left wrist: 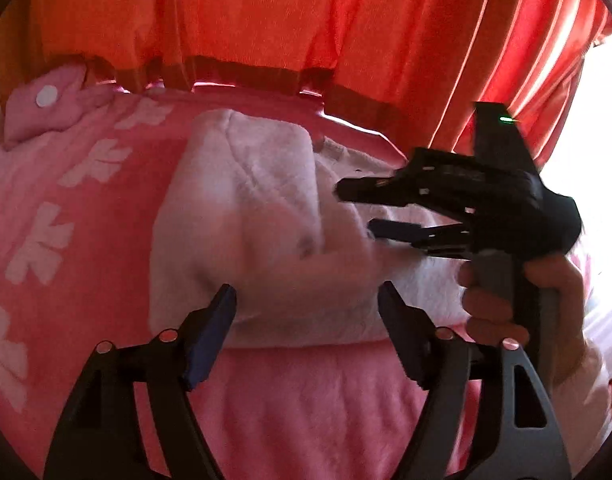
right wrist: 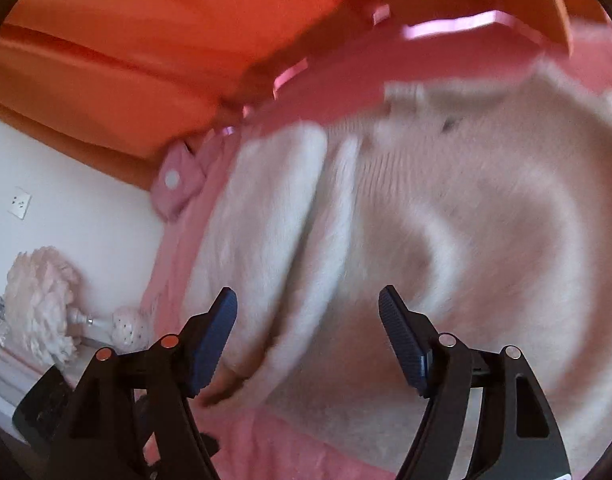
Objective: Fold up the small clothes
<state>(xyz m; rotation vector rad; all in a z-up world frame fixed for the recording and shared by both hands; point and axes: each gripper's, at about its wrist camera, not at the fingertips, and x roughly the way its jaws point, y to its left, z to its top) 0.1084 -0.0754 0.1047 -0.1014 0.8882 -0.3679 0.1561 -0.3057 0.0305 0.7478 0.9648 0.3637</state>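
Right gripper (right wrist: 308, 336) fingers spread wide, empty, above white fluffy garment (right wrist: 446, 240), pink blanket (right wrist: 274, 440)

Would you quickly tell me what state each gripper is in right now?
Left gripper: open, holding nothing, above the white garment.
Right gripper: open, holding nothing, over the same garment.

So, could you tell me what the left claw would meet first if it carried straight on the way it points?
Most likely the fluffy white garment on the pink blanket; the open left claw aims at its near edge, though depth is uncertain.
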